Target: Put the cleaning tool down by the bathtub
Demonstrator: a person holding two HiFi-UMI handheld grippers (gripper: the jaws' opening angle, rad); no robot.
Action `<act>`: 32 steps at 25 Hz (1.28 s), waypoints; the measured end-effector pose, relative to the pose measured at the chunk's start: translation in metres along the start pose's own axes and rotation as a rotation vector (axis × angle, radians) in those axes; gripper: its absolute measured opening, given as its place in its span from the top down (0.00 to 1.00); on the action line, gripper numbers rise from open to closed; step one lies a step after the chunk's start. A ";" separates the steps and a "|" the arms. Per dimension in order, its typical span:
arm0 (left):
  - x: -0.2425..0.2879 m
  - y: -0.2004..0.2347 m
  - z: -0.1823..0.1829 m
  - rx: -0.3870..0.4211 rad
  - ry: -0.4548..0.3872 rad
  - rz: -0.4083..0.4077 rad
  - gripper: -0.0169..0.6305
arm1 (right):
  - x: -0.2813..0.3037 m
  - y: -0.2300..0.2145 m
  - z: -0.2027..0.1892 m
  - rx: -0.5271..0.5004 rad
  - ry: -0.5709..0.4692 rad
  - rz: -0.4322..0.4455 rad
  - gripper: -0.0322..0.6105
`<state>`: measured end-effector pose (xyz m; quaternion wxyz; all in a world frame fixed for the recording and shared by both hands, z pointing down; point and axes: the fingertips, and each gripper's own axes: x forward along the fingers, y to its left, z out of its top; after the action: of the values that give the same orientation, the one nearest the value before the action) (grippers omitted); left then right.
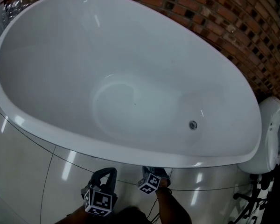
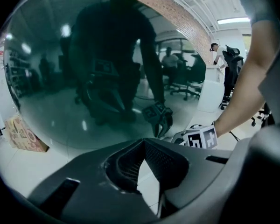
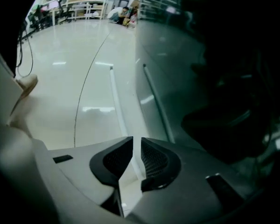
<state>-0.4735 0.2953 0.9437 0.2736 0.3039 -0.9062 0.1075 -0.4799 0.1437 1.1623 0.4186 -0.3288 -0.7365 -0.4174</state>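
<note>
One cleaning tool (image 3: 117,94): likely the thin pale rod flat on floor (image 3: 79,87) along bathtub (image 1: 130,150) base, running away from right gripper (image 3: 136,141).
Right gripper: nearer, jaws narrowly apart, empty.
Left gripper (image 2: 143,143): tips together, empty.

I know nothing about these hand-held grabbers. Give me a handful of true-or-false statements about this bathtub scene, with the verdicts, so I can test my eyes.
1. The bathtub is white and holds no water. True.
2. The wall behind it is plain white tile. False: it is a brick wall.
3. Both grippers reach inside the tub. False: the left gripper and the right gripper are outside it, over the glossy floor.
4. Nothing sits between the left gripper's jaws. True.
5. A brush lies inside the tub. False: only its drain shows there.
</note>
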 end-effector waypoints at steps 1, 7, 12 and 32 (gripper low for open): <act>-0.006 -0.005 0.006 -0.005 0.002 -0.001 0.97 | -0.018 -0.008 0.002 0.059 -0.004 -0.012 0.87; -0.058 -0.026 0.071 -0.031 -0.016 -0.008 0.97 | -0.129 -0.030 0.025 0.400 -0.062 -0.027 0.93; -0.109 -0.037 0.141 -0.023 -0.030 -0.013 0.97 | -0.230 -0.041 0.044 0.540 -0.121 -0.051 0.93; -0.349 -0.098 0.435 -0.022 -0.144 -0.033 0.97 | -0.697 -0.144 0.123 0.900 -0.419 -0.252 0.93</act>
<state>-0.3684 0.2327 0.3907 0.2128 0.3227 -0.9195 0.0708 -0.3406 0.0969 0.4552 0.3083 -0.1014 -0.9453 -0.0313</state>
